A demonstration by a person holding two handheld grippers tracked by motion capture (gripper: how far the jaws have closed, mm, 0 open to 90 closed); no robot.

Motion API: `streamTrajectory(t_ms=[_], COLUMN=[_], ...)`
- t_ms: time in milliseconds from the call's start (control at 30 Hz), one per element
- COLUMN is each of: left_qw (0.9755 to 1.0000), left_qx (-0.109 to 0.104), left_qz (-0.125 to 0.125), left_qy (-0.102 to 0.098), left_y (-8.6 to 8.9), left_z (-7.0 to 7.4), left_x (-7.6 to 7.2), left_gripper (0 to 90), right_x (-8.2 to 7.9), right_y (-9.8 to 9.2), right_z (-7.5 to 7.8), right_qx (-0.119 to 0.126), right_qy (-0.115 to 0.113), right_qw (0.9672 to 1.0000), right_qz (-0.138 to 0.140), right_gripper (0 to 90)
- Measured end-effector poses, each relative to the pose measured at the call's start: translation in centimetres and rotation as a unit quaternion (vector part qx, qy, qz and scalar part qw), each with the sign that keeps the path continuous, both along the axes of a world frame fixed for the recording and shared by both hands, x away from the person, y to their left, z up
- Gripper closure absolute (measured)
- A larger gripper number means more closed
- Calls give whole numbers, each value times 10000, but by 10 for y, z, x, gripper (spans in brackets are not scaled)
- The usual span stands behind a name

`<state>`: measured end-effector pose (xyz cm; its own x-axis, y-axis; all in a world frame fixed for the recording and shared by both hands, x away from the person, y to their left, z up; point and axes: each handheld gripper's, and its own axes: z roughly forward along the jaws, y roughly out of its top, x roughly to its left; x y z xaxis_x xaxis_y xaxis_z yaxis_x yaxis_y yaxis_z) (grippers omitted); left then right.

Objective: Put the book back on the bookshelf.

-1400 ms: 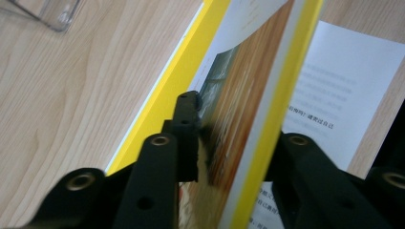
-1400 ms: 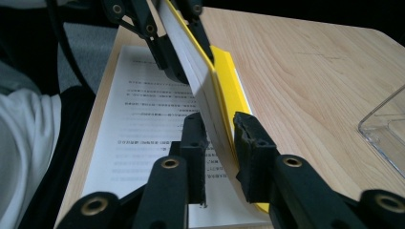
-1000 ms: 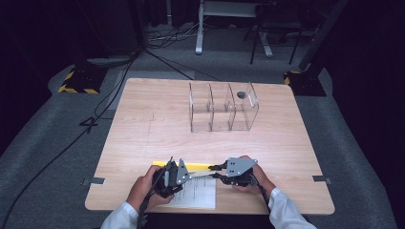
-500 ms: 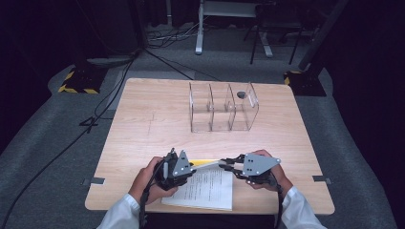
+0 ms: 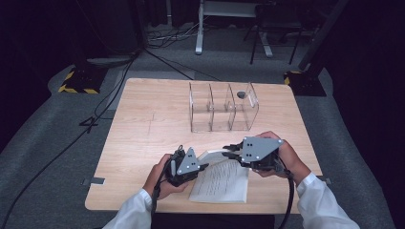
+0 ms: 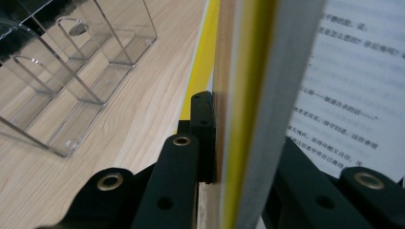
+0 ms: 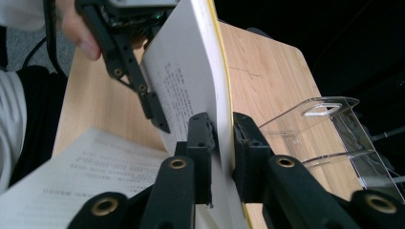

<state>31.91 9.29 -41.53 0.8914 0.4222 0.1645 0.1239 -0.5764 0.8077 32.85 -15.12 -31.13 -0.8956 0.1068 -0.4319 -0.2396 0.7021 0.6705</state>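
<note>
Book (image 5: 222, 180) lies open near table (image 5: 143, 129) edge; left gripper (image 5: 203, 168) and right gripper (image 5: 229, 150) clamp its yellow cover, lifting it; closing remains.

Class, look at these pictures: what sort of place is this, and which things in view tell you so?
Probably a lab or recording studio: a lone wooden table on grey carpet, dark surroundings, cables across the floor, hazard-striped stand bases, and a person working a book with handheld grippers.

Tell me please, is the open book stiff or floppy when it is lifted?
Probably floppy: the book bends where the right tool lifts its pages. Likely light, since thin. Loose pages may slip, though the left tool clamps the cover.
</note>
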Motion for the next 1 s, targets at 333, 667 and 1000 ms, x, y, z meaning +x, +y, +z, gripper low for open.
streamTrajectory(t_ms=[333, 667, 1000], left_qw=[9980, 9966, 9932], left_qx=[-598, -750, -1020], left_qz=[-58, 190, 381], left_qy=[190, 275, 413], left_y=[18, 43, 70], left_z=[-12, -17, -23], left_x=[9, 10, 12], left_gripper=[839, 838, 831], right_x=[10, 20, 48], right_y=[7, -30, -41], right_z=[3, 11, -60], right_qx=[468, 1489, 1649], right_qy=[14, 7, 891], right_qw=[9982, 9833, 9697], right_qz=[-361, -1051, -1569], right_gripper=[567, 416, 360])
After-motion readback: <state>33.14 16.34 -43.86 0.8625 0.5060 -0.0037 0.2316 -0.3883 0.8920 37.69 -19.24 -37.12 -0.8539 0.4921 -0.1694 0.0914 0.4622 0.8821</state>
